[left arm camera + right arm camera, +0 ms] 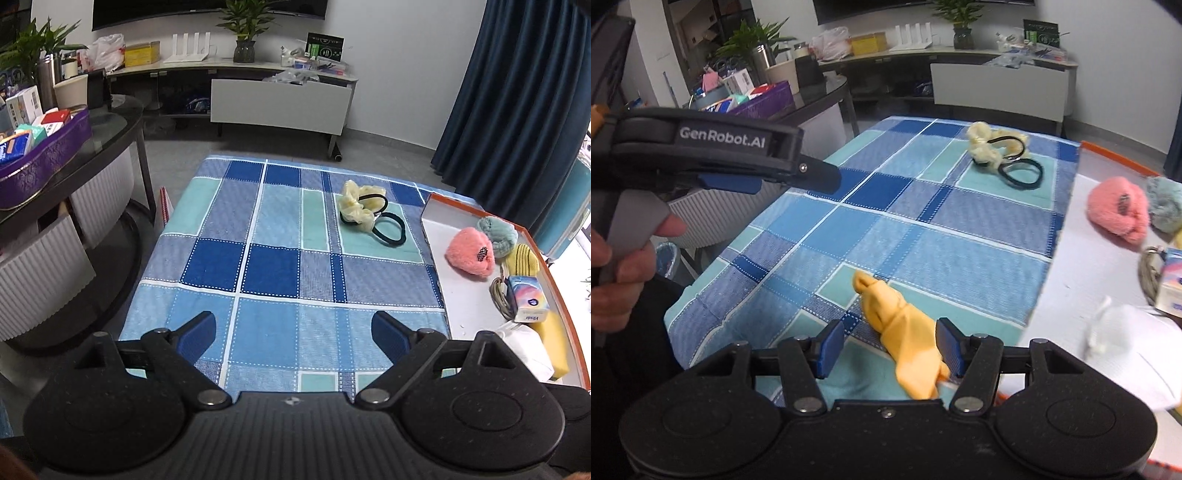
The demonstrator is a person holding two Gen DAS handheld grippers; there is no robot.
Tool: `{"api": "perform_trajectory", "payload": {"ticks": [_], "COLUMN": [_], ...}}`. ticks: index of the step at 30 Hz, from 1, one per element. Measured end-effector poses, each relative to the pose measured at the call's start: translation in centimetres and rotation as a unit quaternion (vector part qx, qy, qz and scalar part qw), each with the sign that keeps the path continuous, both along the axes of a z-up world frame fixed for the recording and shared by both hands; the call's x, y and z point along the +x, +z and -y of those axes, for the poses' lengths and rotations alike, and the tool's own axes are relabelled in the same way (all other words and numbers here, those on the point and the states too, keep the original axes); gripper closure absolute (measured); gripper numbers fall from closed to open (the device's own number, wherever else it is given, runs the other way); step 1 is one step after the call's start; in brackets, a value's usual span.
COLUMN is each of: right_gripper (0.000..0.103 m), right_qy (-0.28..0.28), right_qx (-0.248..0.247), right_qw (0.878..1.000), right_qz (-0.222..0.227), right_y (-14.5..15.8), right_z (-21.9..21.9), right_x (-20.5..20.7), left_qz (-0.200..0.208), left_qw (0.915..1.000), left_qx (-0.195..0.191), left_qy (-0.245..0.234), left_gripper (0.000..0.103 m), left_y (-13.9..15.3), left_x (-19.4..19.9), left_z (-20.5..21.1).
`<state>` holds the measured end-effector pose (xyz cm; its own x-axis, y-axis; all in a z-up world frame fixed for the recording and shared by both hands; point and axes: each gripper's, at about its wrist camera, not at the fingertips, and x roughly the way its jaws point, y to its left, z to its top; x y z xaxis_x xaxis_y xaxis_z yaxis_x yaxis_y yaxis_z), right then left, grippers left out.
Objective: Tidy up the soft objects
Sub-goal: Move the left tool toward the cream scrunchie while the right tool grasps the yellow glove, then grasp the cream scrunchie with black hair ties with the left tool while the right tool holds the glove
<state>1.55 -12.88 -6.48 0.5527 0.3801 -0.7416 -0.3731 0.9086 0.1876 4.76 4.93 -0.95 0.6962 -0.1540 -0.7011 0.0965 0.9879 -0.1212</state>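
On the left, the left gripper point(293, 338) hangs over the checked cloth point(258, 266) on the worktop. Its fingers point(197, 330) are wide apart with nothing between them. It looks ready to help, not to grab yet. In the right wrist view a hand point(617, 266) holds it by its grey handle.

In the middle, far back on the cloth, lie a pale yellow scrunchie point(356, 206) and a black hair tie point(389, 234), touching each other. They probably wait to be sorted.

Nearer, the right gripper point(890, 349) sits low over an orange cloth point(905, 336). Its fingers point(831, 347) are apart, one on each side of the cloth. The right one touches or nearly touches it, but they do not squeeze it. The orange cloth is soft, crumpled and twisted into a long lump.

On the right is a white tray point(469, 310) with an orange rim, just beside the checked cloth. It holds a fluffy pink thing point(469, 254), a blue-green scrunchie point(496, 230) and other soft bits. The orange cloth likely goes there too.
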Motion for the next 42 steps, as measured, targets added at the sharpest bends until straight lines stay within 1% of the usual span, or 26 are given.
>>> {"api": "perform_trajectory", "payload": {"ticks": [2, 3, 5, 6, 8, 10, 14, 17, 20, 21, 23, 26, 28, 30, 32, 34, 35, 36, 38, 39, 40, 41, 42], "right_gripper": [0.043, 0.054, 0.070, 0.072, 0.072, 0.072, 0.072, 0.072, 0.072, 0.072, 0.072, 0.072, 0.072, 0.072, 0.072, 0.072, 0.072, 0.072, 0.072, 0.072, 0.072, 0.072, 0.072], "right_qy": [0.005, 0.009, 0.004, 0.002, -0.003, -0.014, -0.025, -0.038, -0.049, -0.053, -0.058, -0.063, -0.062, -0.061, -0.062, -0.063, -0.062, -0.062, -0.064, -0.067, -0.071, -0.074, -0.075], "right_qx": [-0.014, -0.015, -0.029, -0.026, 0.004, 0.013, 0.041, 0.046, 0.052, 0.054, 0.061, 0.066, 0.073, 0.078, 0.082, 0.084, 0.084, 0.084, 0.083, 0.085, 0.086, 0.085, 0.083], "right_qw": [1.000, 1.000, 1.000, 1.000, 1.000, 1.000, 0.999, 0.998, 0.997, 0.996, 0.996, 0.995, 0.995, 0.994, 0.994, 0.994, 0.994, 0.994, 0.994, 0.993, 0.993, 0.993, 0.993], "right_qz": [-0.008, -0.013, -0.008, -0.009, -0.006, 0.009, 0.023, 0.032, 0.036, 0.038, 0.038, 0.038, 0.037, 0.038, 0.038, 0.038, 0.039, 0.040, 0.041, 0.040, 0.040, 0.040, 0.042], "right_y": [-0.7, -1.1, -1.2, -1.1, -0.3, 0.8, 2.6, 3.4, 3.8, 3.8, 3.8, 3.8, 3.7, 3.7, 3.6, 3.7, 3.7, 3.8, 3.8, 3.8, 3.8, 3.9, 3.9], "right_z": [-0.4, -0.6, -0.7, -0.5, 0.5, 1.4, 3.5, 4.7, 5.7, 6.0, 6.6, 7.0, 7.2, 7.3, 7.4, 7.4, 7.4, 7.4, 7.6, 7.7, 7.9, 7.9, 8.0], "right_x": [0.6, 0.7, 0.7, 0.8, 0.8, 0.7, 0.4, 0.4, 0.7, 0.8, 1.0, 1.3, 1.6, 1.7, 2.1, 2.3, 2.4, 2.4, 2.6, 2.7, 2.7, 2.7, 2.7], "left_qz": [-0.003, -0.004, -0.006, -0.007, -0.005, -0.002, 0.003, 0.010, 0.010, 0.014, 0.017, 0.013, 0.003, 0.000, -0.005, -0.004, -0.001, 0.002, -0.005, 0.005, 0.009, 0.007, 0.006], "left_qw": [1.0000, 1.0000, 0.9999, 0.9999, 0.9999, 0.9998, 0.9993, 0.9983, 0.9965, 0.9963, 0.9970, 0.9983, 0.9979, 0.9968, 0.9948, 0.9926, 0.9918, 0.9910, 0.9896, 0.9890, 0.9880, 0.9879, 0.9884], "left_qx": [0.001, 0.003, 0.004, 0.005, 0.002, 0.003, 0.001, 0.006, 0.007, 0.013, 0.028, 0.011, -0.002, -0.003, 0.006, 0.033, 0.046, 0.052, 0.053, 0.063, 0.068, 0.065, 0.059], "left_qy": [-0.003, -0.005, -0.009, -0.010, -0.014, -0.017, -0.038, -0.056, -0.083, -0.084, -0.071, -0.056, -0.064, -0.079, -0.102, -0.117, -0.119, -0.124, -0.134, -0.134, -0.138, -0.141, -0.140], "left_gripper": [0.009, 0.009, 0.009, 0.009, 0.009, 0.004, 0.004, 0.004, 0.004, 0.004, 0.004, 0.004, 0.005, 0.004, 0.004, 0.005, 0.007, 0.011, 0.029, 0.040, 0.055, 0.063, 0.074], "left_y": [-0.3, -0.5, -0.7, -0.8, -1.0, -1.2, -1.6, -2.2, -2.9, -3.2, -3.6, -4.2, -4.5, -4.9, -5.4, -6.0, -6.2, -6.4, -6.9, -6.9, -6.8, -6.6, -6.4], "left_x": [0.4, 0.6, 1.4, 1.7, 2.7, 3.9, 7.1, 9.6, 11.7, 12.3, 13.5, 15.4, 16.5, 17.1, 17.5, 17.9, 18.0, 18.1, 18.3, 18.2, 18.1, 17.9, 17.7], "left_z": [0.0, 0.1, 0.3, 0.4, 0.7, 1.4, 3.2, 5.0, 6.7, 7.2, 7.6, 7.0, 6.8, 7.1, 8.0, 8.9, 9.2, 9.5, 9.8, 9.9, 10.1, 10.0, 9.9]}}
